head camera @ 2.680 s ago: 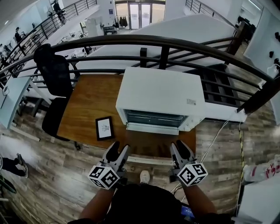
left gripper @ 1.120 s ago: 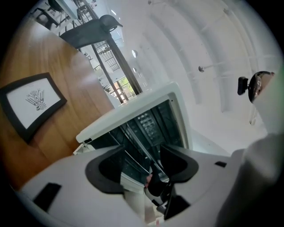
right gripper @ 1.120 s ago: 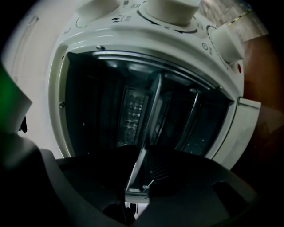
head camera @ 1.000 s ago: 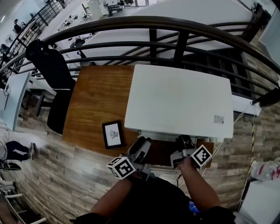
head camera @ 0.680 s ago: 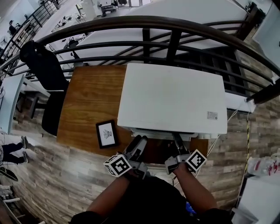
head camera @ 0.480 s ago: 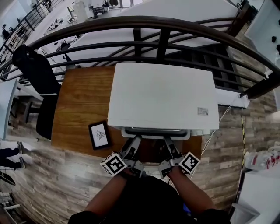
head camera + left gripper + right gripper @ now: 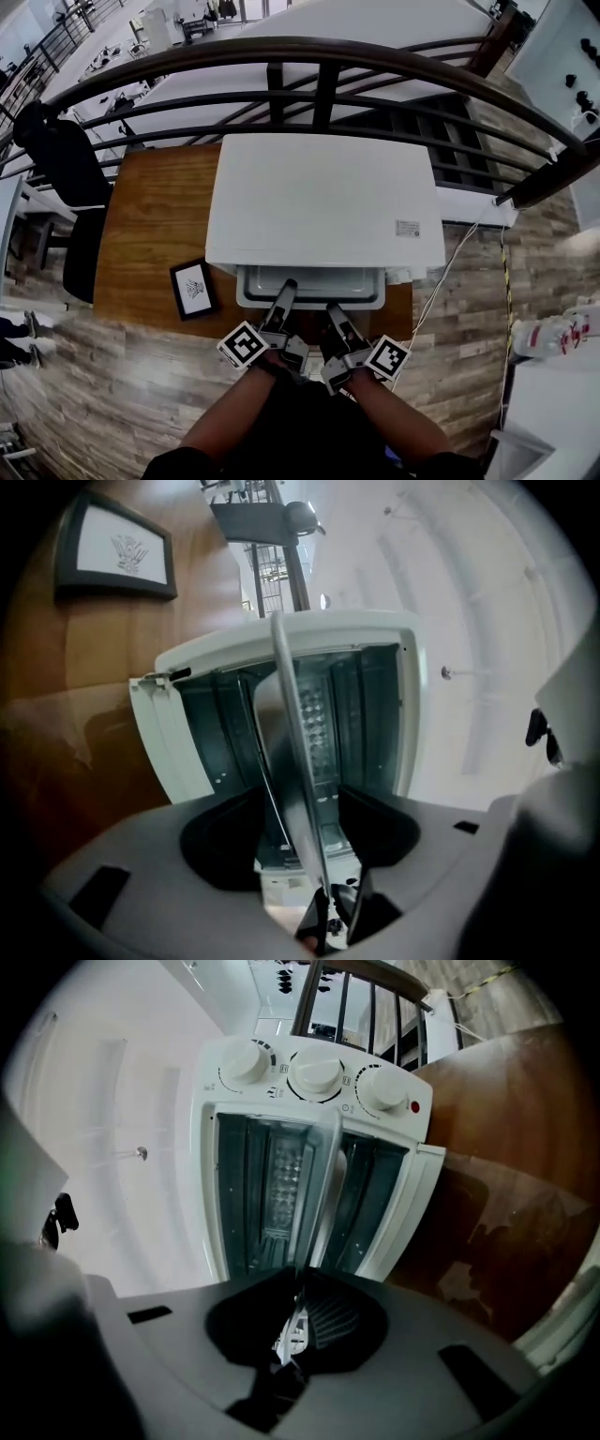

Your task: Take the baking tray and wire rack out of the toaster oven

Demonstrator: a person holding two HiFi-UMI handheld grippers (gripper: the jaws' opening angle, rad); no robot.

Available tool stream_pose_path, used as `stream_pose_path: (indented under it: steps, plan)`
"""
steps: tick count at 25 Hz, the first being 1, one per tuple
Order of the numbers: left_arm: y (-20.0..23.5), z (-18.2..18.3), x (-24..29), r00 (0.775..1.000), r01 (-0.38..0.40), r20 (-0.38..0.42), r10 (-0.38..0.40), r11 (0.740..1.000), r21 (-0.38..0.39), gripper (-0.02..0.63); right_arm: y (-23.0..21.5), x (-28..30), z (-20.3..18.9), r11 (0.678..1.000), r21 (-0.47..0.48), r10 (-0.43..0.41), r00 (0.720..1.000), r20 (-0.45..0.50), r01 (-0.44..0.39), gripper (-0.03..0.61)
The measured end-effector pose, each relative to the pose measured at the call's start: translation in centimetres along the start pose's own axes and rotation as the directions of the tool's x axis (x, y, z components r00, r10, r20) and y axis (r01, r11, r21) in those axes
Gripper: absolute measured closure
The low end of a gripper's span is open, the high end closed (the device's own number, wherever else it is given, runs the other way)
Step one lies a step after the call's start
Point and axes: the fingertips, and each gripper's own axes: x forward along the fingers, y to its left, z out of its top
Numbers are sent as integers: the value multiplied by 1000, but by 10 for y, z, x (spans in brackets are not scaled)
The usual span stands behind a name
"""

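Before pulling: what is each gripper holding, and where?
The right gripper, jaws just closing, pinches the baking tray by its front edge; the left gripper straddles it, open.

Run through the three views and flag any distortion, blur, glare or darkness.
Head view: sharp and evenly daylit, but the fisheye bows the railing over the toaster oven. Left gripper view: black vignetted corners, baking tray smeared edge-on near the lens, oven cavity dim. Right gripper view: white backdrop nearly blown out, soft sheen on the wooden table.
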Motion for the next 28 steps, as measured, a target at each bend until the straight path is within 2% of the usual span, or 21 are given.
stream_pose_path:
  steps: [2,3,4,5,7,8,11,13,19,23,28]
  plan:
    - [-5,-7,3,1000,17,12,-16,999,-44,374,-1,-5,-5,1000,0,-2,1000,-14,2,548]
    - [-4,-10,3,1000,13,12,-12,999,-38,388,-1,-7,-7,1000,-4,-2,1000,-22,2,548]
    - [-2,-11,1,1000,2,10,-2,1000,-21,416,-2,-9,-9,1000,-9,-3,1000,-30,2,548]
    - [0,-12,0,1000,-7,11,7,1000,-12,474,-2,-11,-11,1000,-14,-3,999,-38,3,548]
    - [-1,-14,-3,1000,2,26,0,998,-60,538,-1,-15,-14,1000,-29,-8,998,-56,7,546]
    - [0,-15,-5,999,6,34,-3,996,-89,548,-1,-17,-16,999,-38,-12,997,-70,10,545]
    - [3,-17,-13,999,1,51,6,992,-129,561,0,-23,-24,999,-41,-9,993,-118,4,539]
    - [5,-18,-20,998,1,56,7,990,-139,563,1,-31,-29,999,-52,-5,991,-136,-2,510]
    - [-1,-27,-43,998,25,61,-16,989,-147,563,-11,-62,-24,991,-128,-43,991,-124,27,492]
    - [2,-39,-61,999,4,47,4,989,-151,563,-15,-80,-25,976,-216,-42,989,-141,11,472]
    - [-6,-49,-84,999,27,30,-23,987,-156,563,-13,-100,-44,977,-211,-28,990,-137,-2,469]
